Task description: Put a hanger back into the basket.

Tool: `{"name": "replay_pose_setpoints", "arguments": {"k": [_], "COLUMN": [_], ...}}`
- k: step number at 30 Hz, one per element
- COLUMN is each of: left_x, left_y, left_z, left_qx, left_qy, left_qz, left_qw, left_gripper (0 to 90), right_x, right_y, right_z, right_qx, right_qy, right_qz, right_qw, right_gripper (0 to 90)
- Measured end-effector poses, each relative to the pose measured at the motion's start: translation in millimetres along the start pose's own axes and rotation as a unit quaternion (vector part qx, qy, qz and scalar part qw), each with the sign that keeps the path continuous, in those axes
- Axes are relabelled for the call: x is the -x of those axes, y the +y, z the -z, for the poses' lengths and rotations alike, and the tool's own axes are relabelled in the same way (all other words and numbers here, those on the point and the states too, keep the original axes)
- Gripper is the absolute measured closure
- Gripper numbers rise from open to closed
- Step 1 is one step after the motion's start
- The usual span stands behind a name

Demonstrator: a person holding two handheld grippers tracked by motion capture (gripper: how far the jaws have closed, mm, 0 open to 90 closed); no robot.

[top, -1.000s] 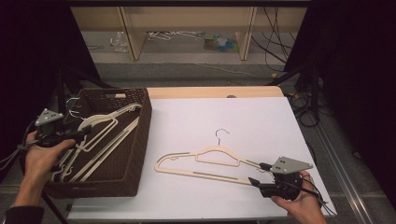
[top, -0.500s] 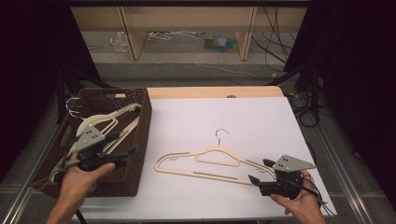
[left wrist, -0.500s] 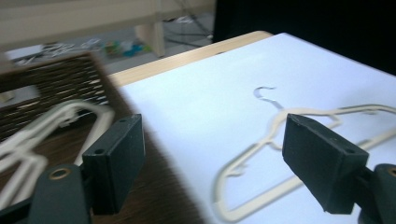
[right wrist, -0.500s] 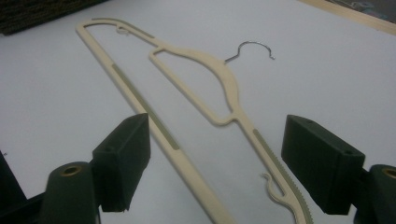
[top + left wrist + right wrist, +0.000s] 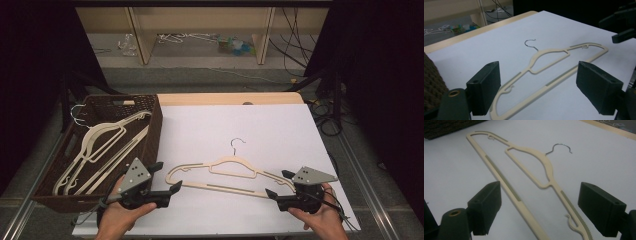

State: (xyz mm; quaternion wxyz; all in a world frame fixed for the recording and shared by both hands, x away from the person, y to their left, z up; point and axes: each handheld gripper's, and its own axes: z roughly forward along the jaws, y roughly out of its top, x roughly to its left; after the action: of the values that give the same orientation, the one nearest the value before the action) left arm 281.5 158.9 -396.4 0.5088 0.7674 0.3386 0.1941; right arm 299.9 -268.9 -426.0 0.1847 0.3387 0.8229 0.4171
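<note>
Each bare hand grips a matte black plastic handheld gripper: the left gripper (image 5: 168, 177) and the right gripper (image 5: 278, 184). Both carry a grey three-cornered metal plate on top, dotted with small dark screws. Their blocky black jaws show small round holes, with a brass-coloured ring beside one. Thin black cables trail from both.

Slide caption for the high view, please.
Two open grippers, left and right, flank a cream hanger lying flat on the white table, beside a brown basket of hangers.
</note>
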Motion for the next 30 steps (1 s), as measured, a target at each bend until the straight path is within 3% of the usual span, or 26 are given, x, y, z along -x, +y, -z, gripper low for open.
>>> {"name": "replay_pose_setpoints", "arguments": {"k": [4,13,14,20,21,24,25,30], "left_x": [5.9,17.1,18.0,20.7,20.1,19.8,19.6,19.6], "left_y": [-8.2,-25.3,-26.8,-30.5,-31.0,-31.7,-32.0,-33.0], "left_z": [-5.8,-11.7,-13.4,-17.0,-17.6,-17.7,-17.9,-18.1], "left_qx": [-0.009,-0.02,-0.024,-0.029,-0.028,-0.031,-0.031,-0.029], "left_qy": [0.0,-0.02,-0.022,-0.029,-0.032,-0.029,-0.029,-0.029], "left_qz": [-0.016,-0.026,-0.034,-0.031,-0.032,-0.034,-0.035,-0.037], "left_qw": [0.9998,0.9993,0.9989,0.9987,0.9986,0.9985,0.9985,0.9984], "left_gripper": [19.3,19.1,19.2,19.1,19.1,19.2,19.2,19.4], "right_x": [2.3,13.9,15.6,35.3,36.9,42.4,45.9,55.2], "right_y": [-1.8,-2.9,-2.6,1.2,2.5,3.0,4.4,4.4], "right_z": [-3.0,-18.7,-21.3,-47.4,-52.2,-63.7,-66.8,-80.8], "right_qx": [-0.004,-0.02,-0.027,-0.067,-0.085,-0.096,-0.113,-0.132], "right_qy": [0.001,0.015,0.016,0.02,0.024,0.023,0.033,0.034], "right_qz": [-0.004,0.0,-0.001,0.01,0.007,0.019,0.022,0.03], "right_qw": [1.0,0.9997,0.9995,0.9975,0.9961,0.9949,0.9928,0.9901], "right_gripper": [20.3,20.5,20.8,27.1,29.4,31.8,34.0,38.3]}}
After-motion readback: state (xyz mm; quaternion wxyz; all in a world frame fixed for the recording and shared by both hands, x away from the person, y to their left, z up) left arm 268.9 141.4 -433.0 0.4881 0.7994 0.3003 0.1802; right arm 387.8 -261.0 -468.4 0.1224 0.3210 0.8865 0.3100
